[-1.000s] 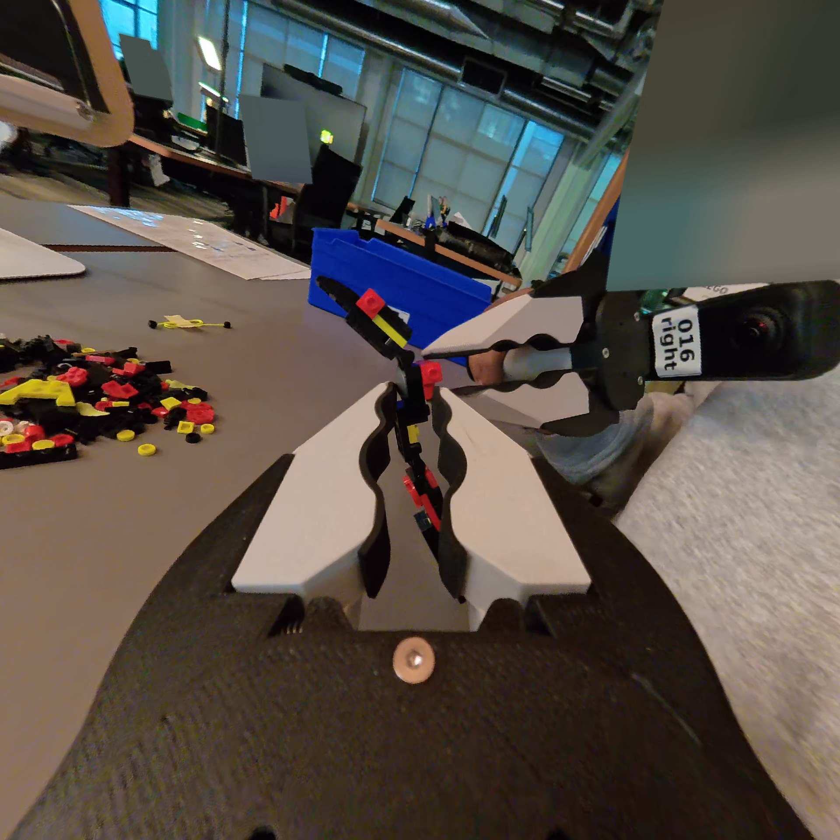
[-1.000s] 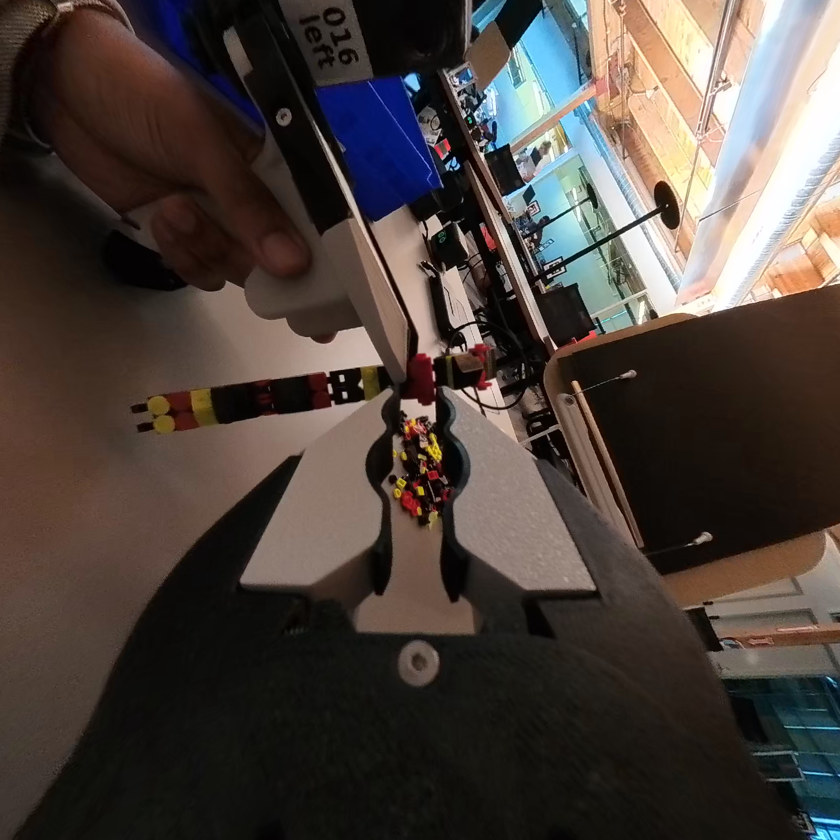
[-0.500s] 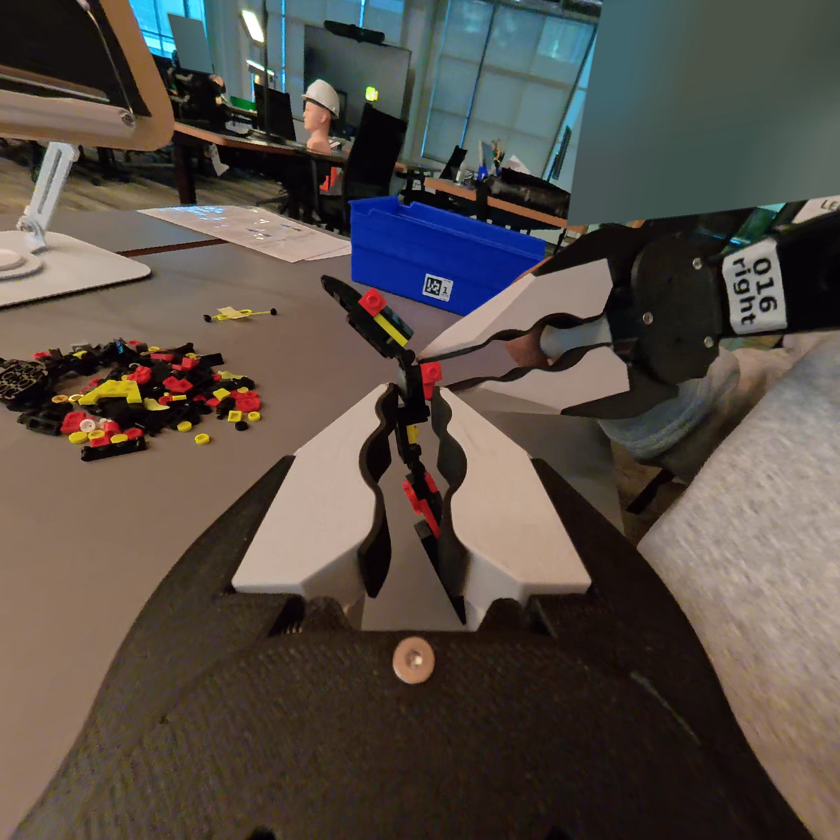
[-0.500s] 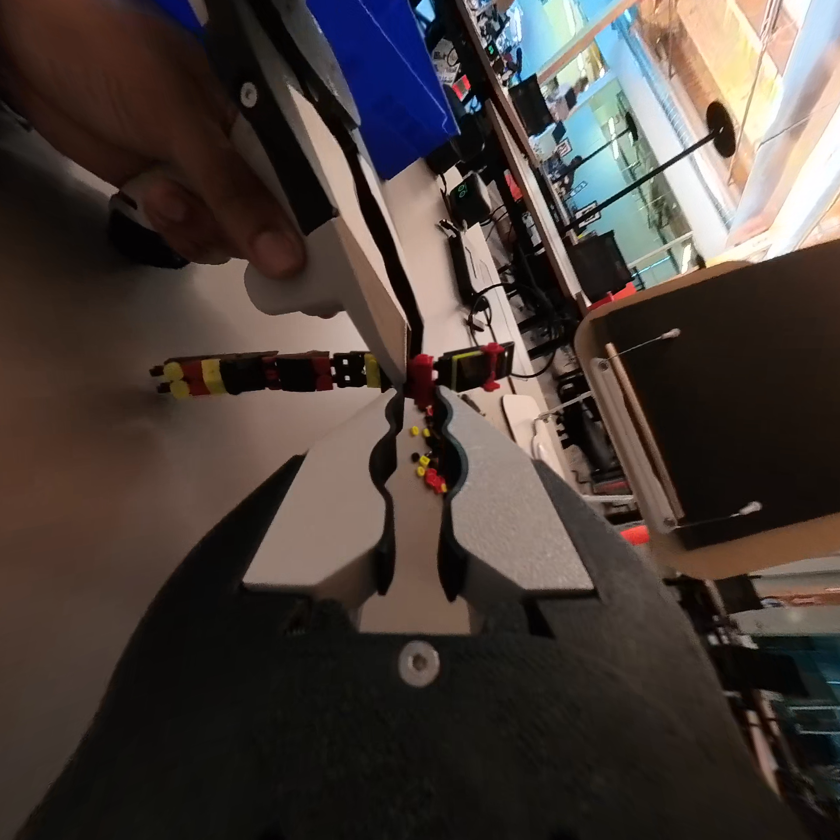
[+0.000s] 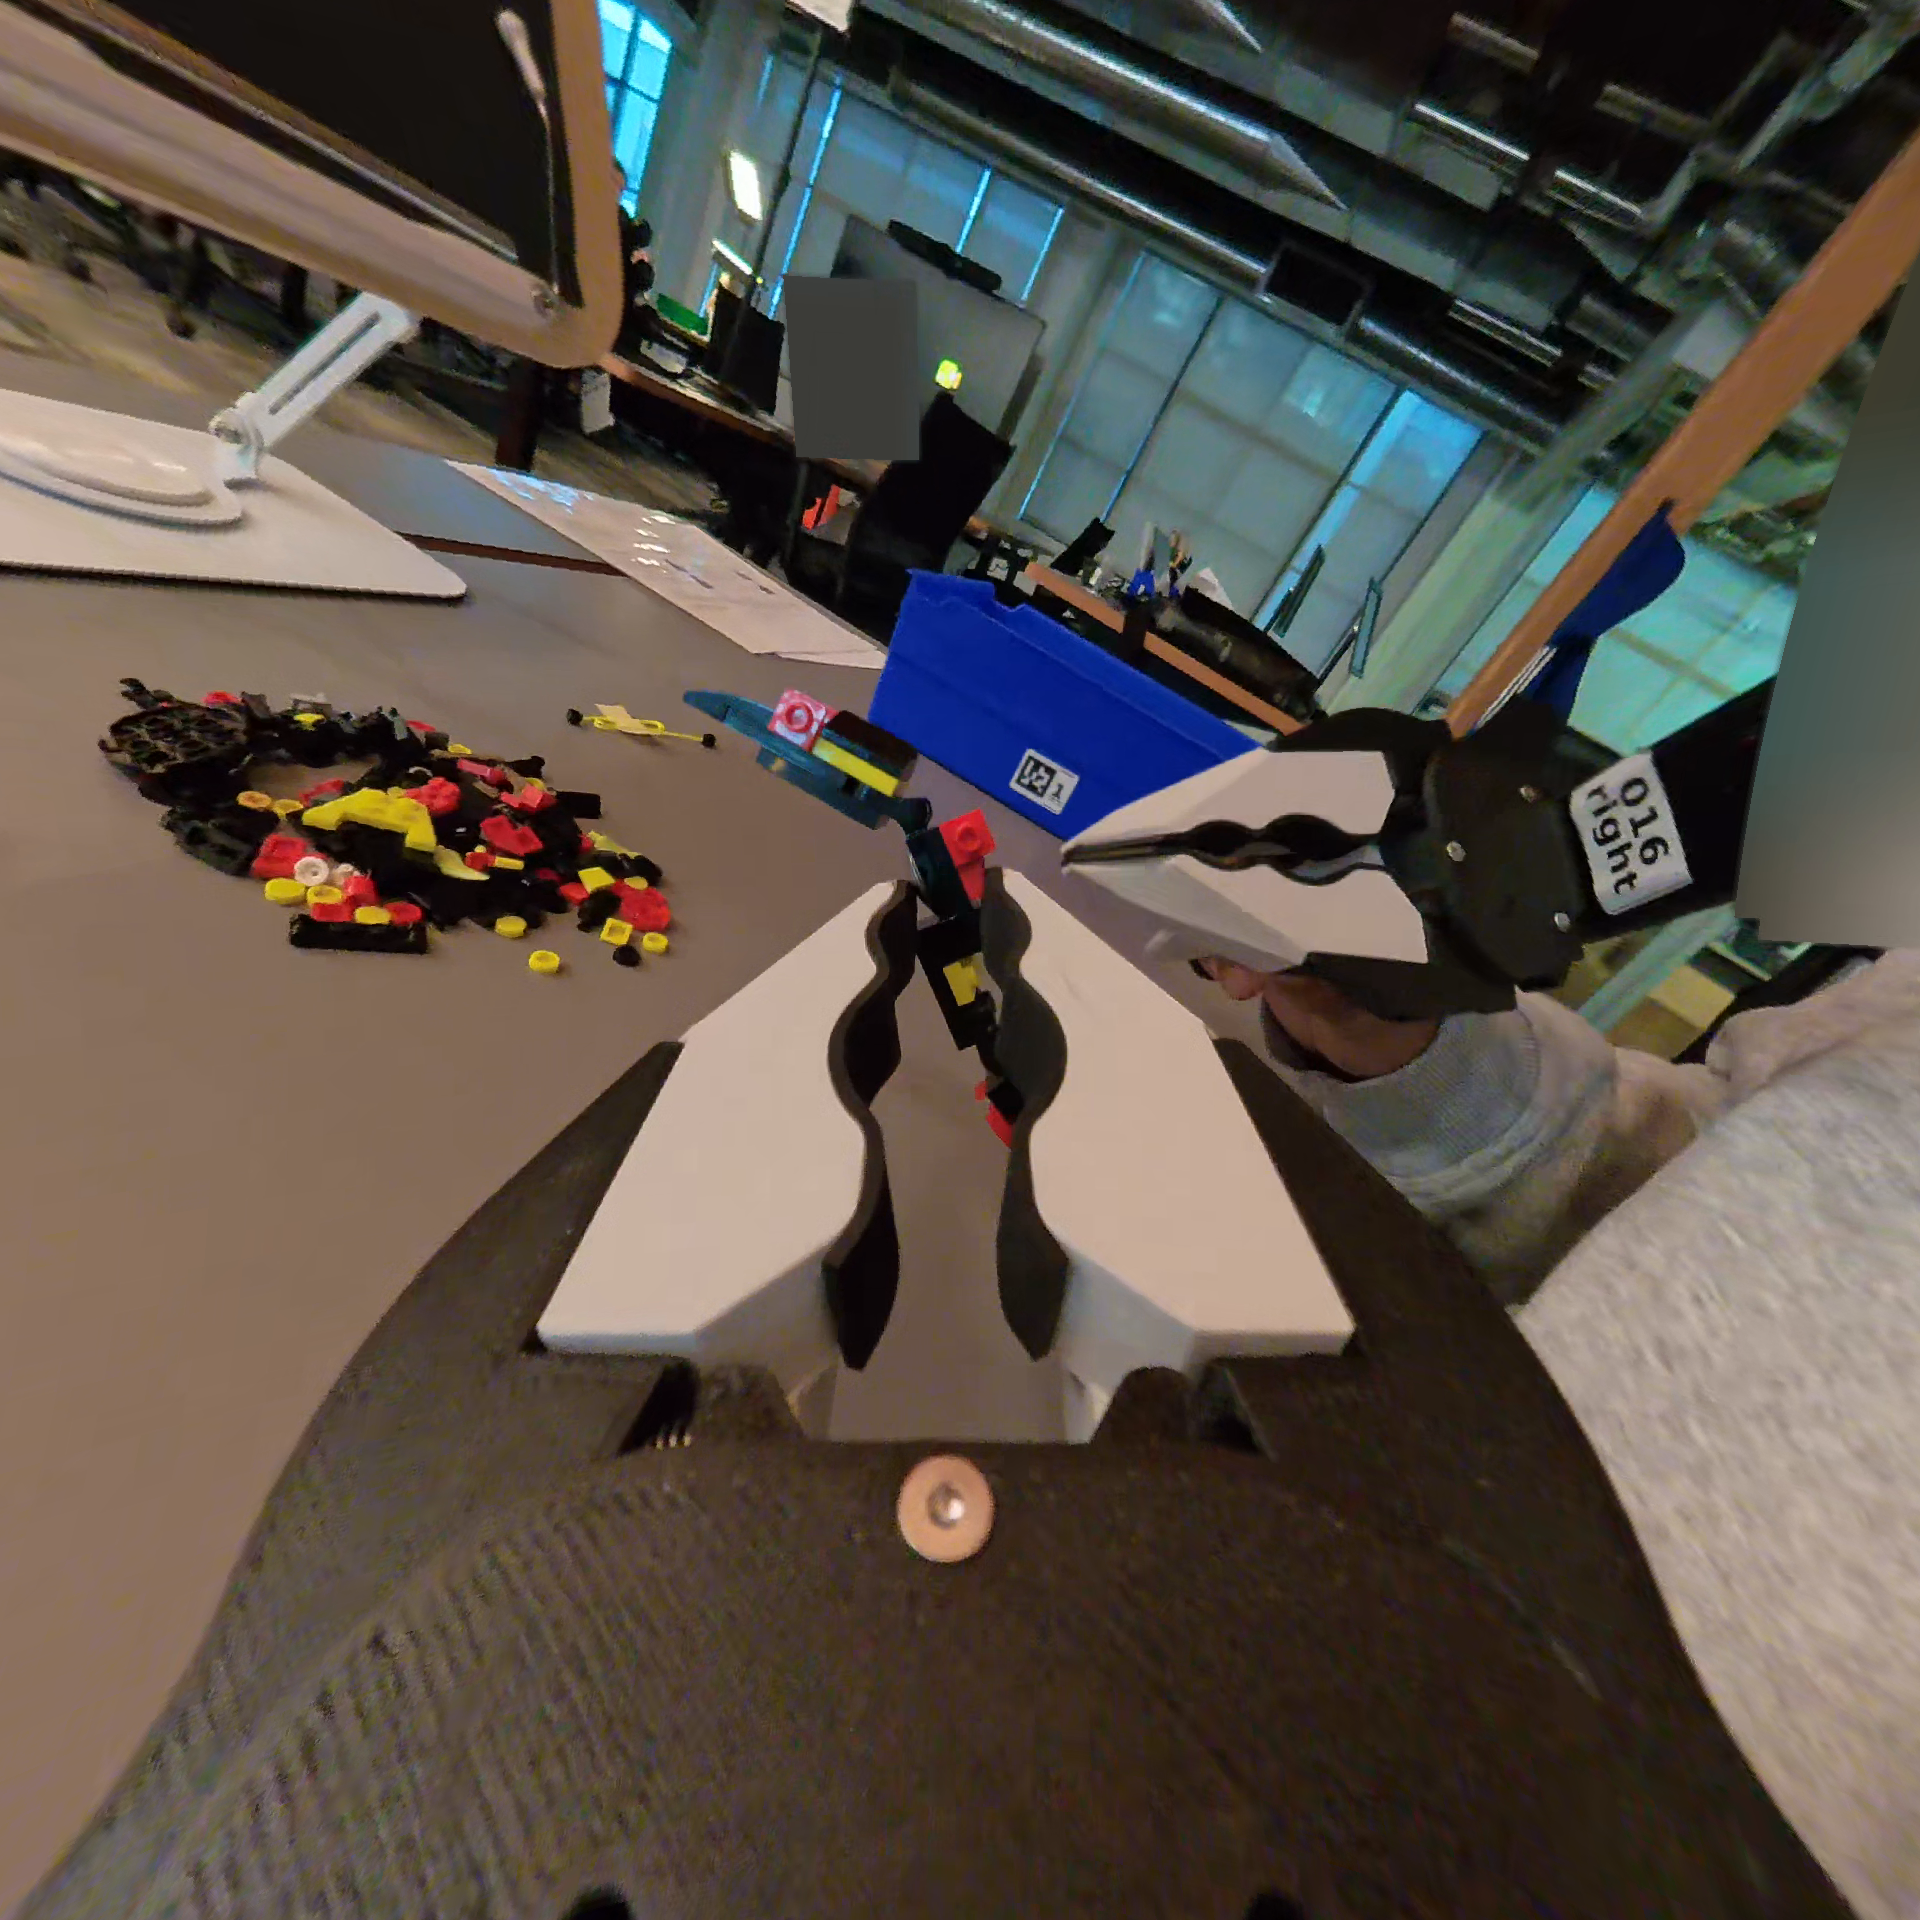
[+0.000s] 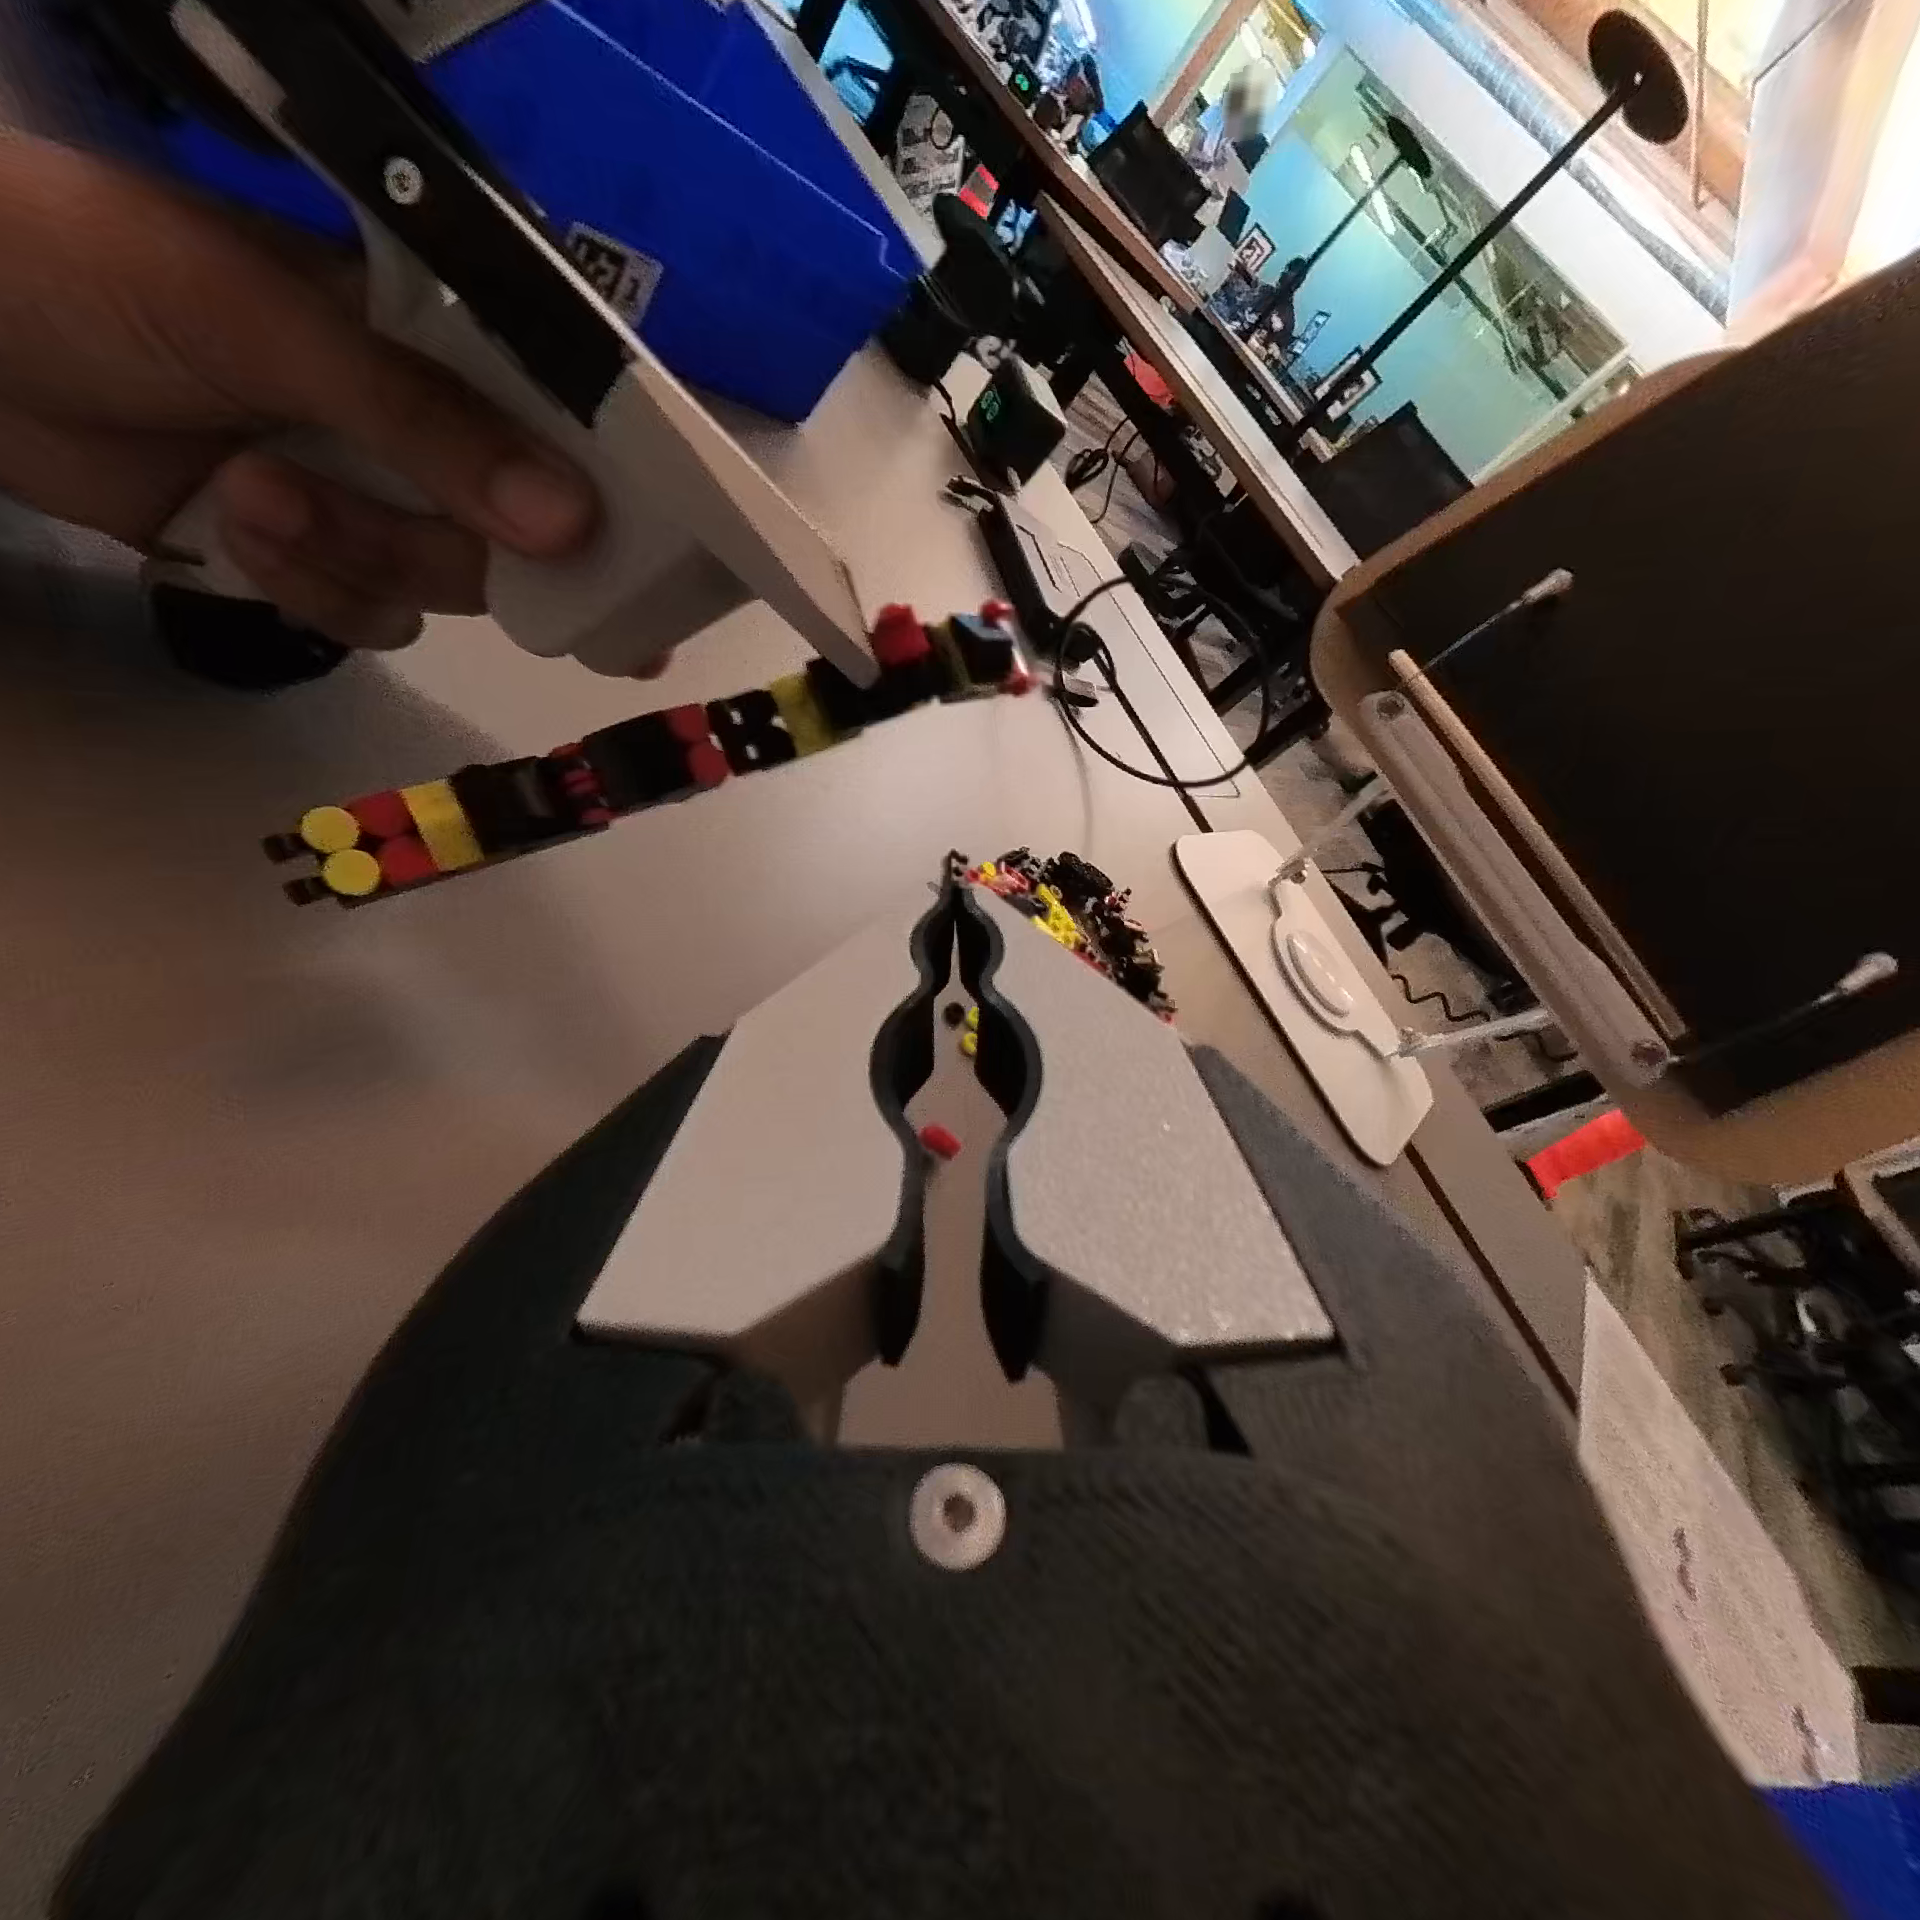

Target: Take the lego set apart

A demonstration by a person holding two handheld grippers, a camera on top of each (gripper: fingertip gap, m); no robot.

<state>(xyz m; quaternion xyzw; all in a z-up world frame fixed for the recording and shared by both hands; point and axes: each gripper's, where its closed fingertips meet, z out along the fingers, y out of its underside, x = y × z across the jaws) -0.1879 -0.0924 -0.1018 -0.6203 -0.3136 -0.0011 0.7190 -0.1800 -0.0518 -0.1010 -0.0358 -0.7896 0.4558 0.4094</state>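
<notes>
Progress looks well past the halfway mark, judging by the pile of loose pieces in black, red and yellow spread on the counter at the left of the left wrist view; the same heap shows just beyond the fingertips, right of centre, in the right wrist view. What is left of the lego set is one long strip of joined bricks, black with red and yellow sections, held off the counter.

Left claw is narrowed onto that strip near one end: in its own view the bricks run up between the fingers and a short winged end with a red stud sticks out past the tips toward the upper centre. In the right wrist view the strip reaches from centre toward the lower left, ending in two yellow round studs.

Right claw is drawn nearly closed, tips almost touching, a little apart from the strip and not on it. A tiny dark sliver seems to sit at its tips, but I cannot tell whether it carries a piece.

Remaining work, as I judge it, is the whole strip, brick by brick. A blue bin stands behind on the counter.
</notes>
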